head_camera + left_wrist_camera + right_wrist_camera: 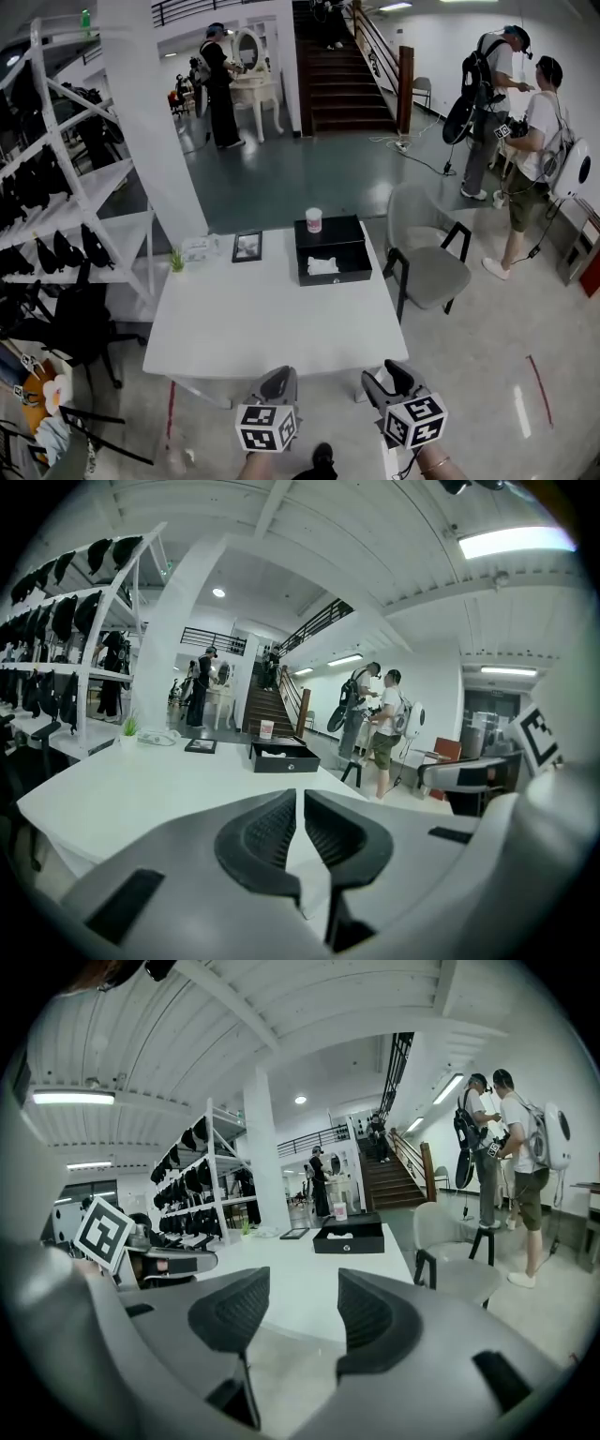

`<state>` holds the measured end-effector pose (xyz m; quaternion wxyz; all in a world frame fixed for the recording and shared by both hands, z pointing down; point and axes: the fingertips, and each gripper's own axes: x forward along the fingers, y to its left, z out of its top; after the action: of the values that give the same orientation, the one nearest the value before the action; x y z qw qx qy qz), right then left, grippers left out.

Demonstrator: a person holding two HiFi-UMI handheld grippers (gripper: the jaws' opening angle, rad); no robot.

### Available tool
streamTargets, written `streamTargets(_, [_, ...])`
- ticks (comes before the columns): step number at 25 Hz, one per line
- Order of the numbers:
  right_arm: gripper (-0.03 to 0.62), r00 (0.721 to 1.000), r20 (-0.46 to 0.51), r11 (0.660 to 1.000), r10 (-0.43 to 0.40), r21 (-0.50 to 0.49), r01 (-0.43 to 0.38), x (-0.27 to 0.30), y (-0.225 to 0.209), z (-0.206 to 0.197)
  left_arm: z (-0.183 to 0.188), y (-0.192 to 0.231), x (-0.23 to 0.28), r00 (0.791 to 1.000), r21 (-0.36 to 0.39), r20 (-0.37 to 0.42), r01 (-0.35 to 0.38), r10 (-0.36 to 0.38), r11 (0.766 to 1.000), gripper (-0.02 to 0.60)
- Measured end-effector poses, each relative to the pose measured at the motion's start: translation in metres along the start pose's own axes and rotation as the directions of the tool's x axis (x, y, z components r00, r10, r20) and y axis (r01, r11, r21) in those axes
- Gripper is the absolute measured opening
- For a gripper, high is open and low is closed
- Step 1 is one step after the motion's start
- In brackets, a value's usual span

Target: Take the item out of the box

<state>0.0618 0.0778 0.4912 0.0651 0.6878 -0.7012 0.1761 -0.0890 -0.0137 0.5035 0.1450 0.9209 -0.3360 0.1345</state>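
Observation:
A black box [333, 253] stands open at the far right of the white table [262, 328], with a crumpled white item [322, 265] inside it. The box [284, 757] [349, 1237] shows far off in both gripper views. My two grippers hover side by side off the table's near edge, well short of the box. My left gripper [278, 377] [298, 803] is shut with nothing between its pads. My right gripper [389, 375] [303, 1307] stands open and empty.
A white cup [314, 219] sits on the box's lid. A small picture frame [247, 247], a clear object [200, 247] and a tiny green plant [176, 261] line the table's far edge. A grey chair [427, 258] stands right of the table, shelving [84, 197] left. People stand behind.

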Motion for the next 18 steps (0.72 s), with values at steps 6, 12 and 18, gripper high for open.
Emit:
streamTargets(6, [0.218, 1.0, 0.011, 1.0, -0.025, -0.01, 0.025, 0.043, -0.008, 0.022, 0.012, 0.033, 0.03, 1.0, -0.012, -0.001, 0.005, -0.005, 1.0, 0.028])
streamTargets(12, [0.218, 0.999, 0.017, 0.999, -0.039, -0.035, 0.04, 0.069, -0.016, 0.04, 0.022, 0.053, 0.051, 1.0, -0.018, 0.001, 0.006, -0.006, 1.0, 0.028])
streamTargets(18, [0.218, 0.999, 0.024, 0.997, -0.039, -0.058, 0.04, 0.091, -0.026, 0.055, 0.032, 0.065, 0.072, 1.0, -0.024, 0.008, 0.0, 0.0, 1.0, 0.028])
